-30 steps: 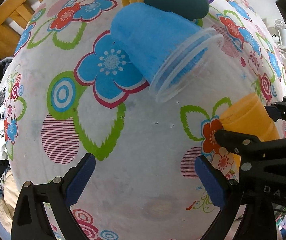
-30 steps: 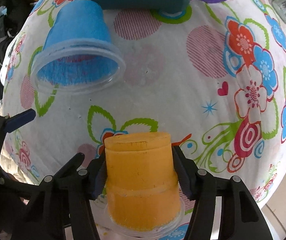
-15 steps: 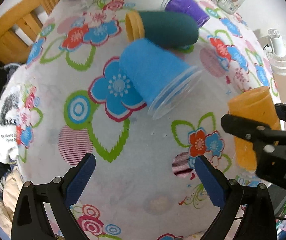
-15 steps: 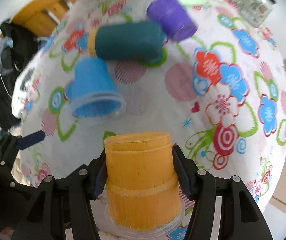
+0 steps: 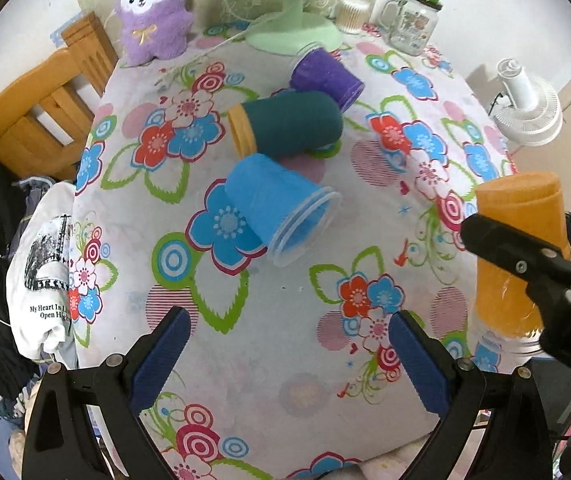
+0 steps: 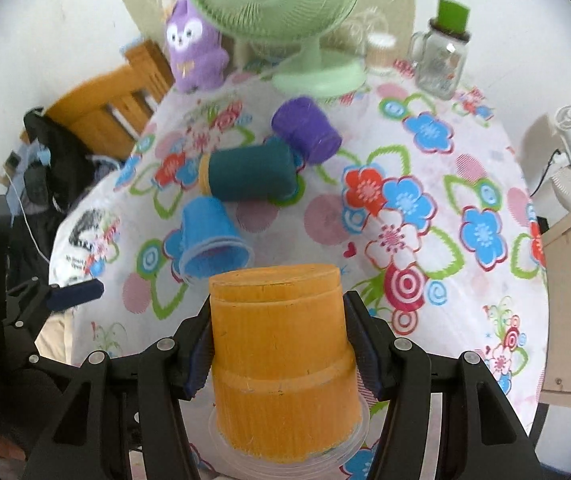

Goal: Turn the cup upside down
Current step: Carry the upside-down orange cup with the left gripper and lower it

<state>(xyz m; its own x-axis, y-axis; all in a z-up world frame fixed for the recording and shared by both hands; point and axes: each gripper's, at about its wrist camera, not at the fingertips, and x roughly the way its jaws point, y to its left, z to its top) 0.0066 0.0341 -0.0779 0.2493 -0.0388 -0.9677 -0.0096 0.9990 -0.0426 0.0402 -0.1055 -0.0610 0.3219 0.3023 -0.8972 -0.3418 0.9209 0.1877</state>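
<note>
My right gripper [image 6: 279,342] is shut on an orange cup [image 6: 281,356], holding it base up and rim down above the front of the floral table [image 6: 437,280]. The cup also shows at the right edge of the left wrist view [image 5: 519,252], clamped by the right gripper [image 5: 525,256]. My left gripper [image 5: 285,354] is open and empty above the table's near edge. A blue cup [image 5: 277,204] lies on its side mid-table, mouth toward me; it also shows in the right wrist view [image 6: 211,236].
A teal cup with a yellow rim [image 5: 285,124] and a purple cup [image 5: 325,76] lie on their sides behind the blue one. At the back stand a green fan [image 5: 289,20], a purple plush [image 5: 151,12] and a glass jar [image 5: 415,16]. A wooden chair [image 5: 37,112] is left.
Both grippers have risen and pulled back from the table. The orange cup has been lifted higher, still base up. The lying cups have not moved.
</note>
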